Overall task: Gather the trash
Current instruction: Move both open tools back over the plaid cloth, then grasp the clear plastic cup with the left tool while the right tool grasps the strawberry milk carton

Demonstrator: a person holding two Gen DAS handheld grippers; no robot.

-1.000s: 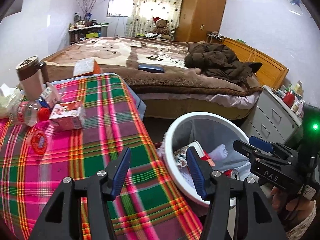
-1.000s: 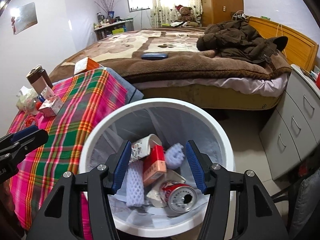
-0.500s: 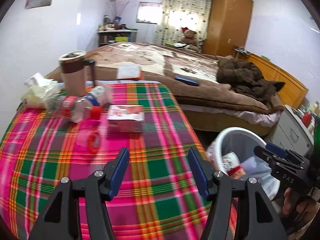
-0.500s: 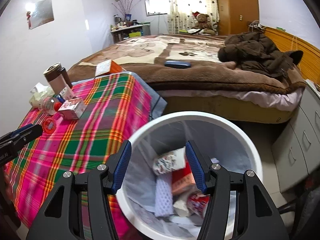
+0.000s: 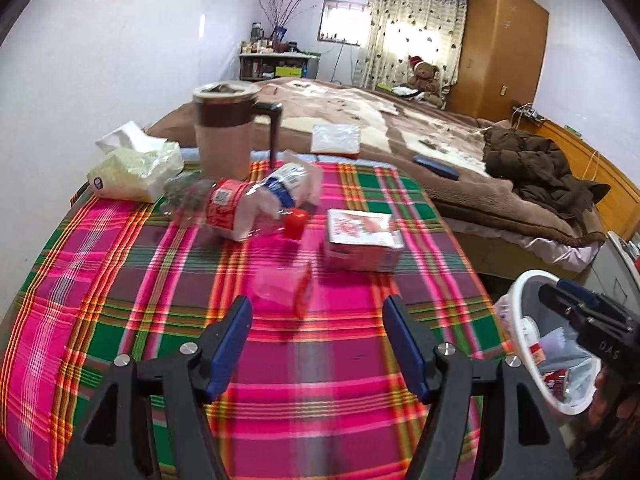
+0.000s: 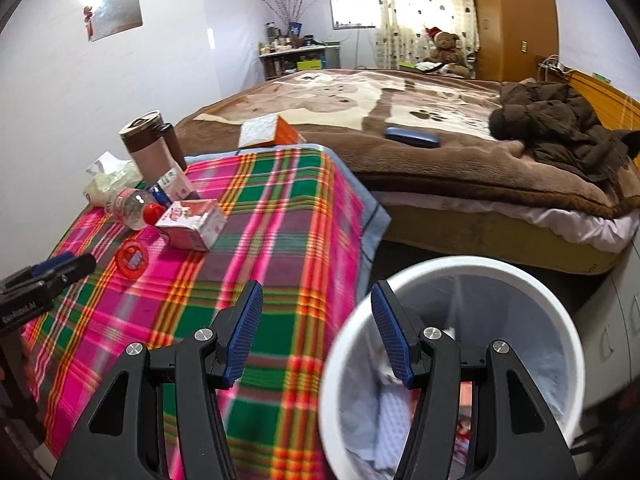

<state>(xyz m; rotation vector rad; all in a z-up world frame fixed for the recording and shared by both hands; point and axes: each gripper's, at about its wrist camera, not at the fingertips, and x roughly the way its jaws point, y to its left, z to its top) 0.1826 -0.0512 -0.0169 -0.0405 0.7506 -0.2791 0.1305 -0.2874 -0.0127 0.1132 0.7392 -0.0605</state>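
My left gripper (image 5: 318,332) is open and empty above the plaid tablecloth (image 5: 120,300), just short of a small clear cup with a red lid (image 5: 286,288). Behind it lie a pink-and-white carton (image 5: 362,240), a crushed clear bottle with a red cap (image 5: 248,206) and a smaller carton (image 6: 176,184). My right gripper (image 6: 316,328) is open and empty, over the near rim of the white bin (image 6: 472,268), which holds trash. The bin also shows in the left wrist view (image 5: 516,320). The cup (image 6: 131,258), carton (image 6: 192,220) and bottle (image 6: 128,206) show in the right wrist view.
A brown lidded mug (image 5: 224,132) and a tissue pack (image 5: 136,168) stand at the table's back. A bed (image 6: 400,128) with a brown jacket (image 6: 560,132), a blue case (image 6: 412,136) and an orange box (image 6: 268,132) lies behind. Grey drawers (image 6: 616,320) stand at the right.
My left gripper swung left from the bin to over the table, closing on the red-lidded cup. My right gripper drew back and left, from over the bin's middle to its near rim.
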